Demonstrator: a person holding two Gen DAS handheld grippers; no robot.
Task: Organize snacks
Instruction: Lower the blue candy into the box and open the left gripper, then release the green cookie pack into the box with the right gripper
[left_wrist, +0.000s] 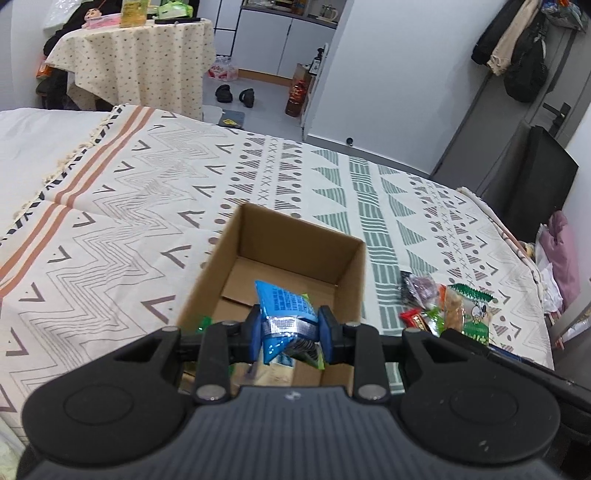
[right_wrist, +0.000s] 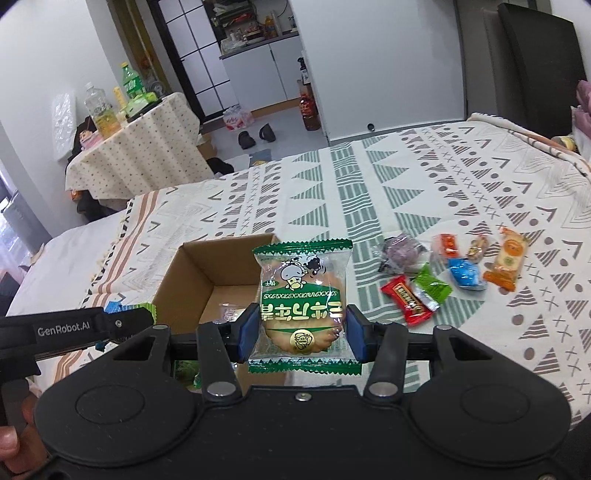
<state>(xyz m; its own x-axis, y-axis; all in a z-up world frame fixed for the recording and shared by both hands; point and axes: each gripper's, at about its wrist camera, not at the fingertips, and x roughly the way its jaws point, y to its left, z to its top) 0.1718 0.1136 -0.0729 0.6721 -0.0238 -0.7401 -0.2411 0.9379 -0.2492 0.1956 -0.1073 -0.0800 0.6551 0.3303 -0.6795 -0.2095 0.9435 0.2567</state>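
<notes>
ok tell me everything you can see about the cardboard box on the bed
The cardboard box is plain brown corrugated card, open at the top. It stands upright on the patterned bedspread, left of the loose snacks. Inner bottom flaps show, and a few small wrapped snacks lie inside. The left gripper holds a blue packet above its opening. Nothing is seen gripping the box itself.

Both wrist views are bright and evenly lit by soft indoor light, with only faint shadows. Strong fisheye distortion bends the bed (left_wrist: 122, 206) edge and walls, and the corners darken to black. The cardboard box (left_wrist: 295, 243) interior is slightly shaded. Glare glints on a blue snack packet (left_wrist: 286, 314). Focus is sharp throughout, with little blur.
</notes>
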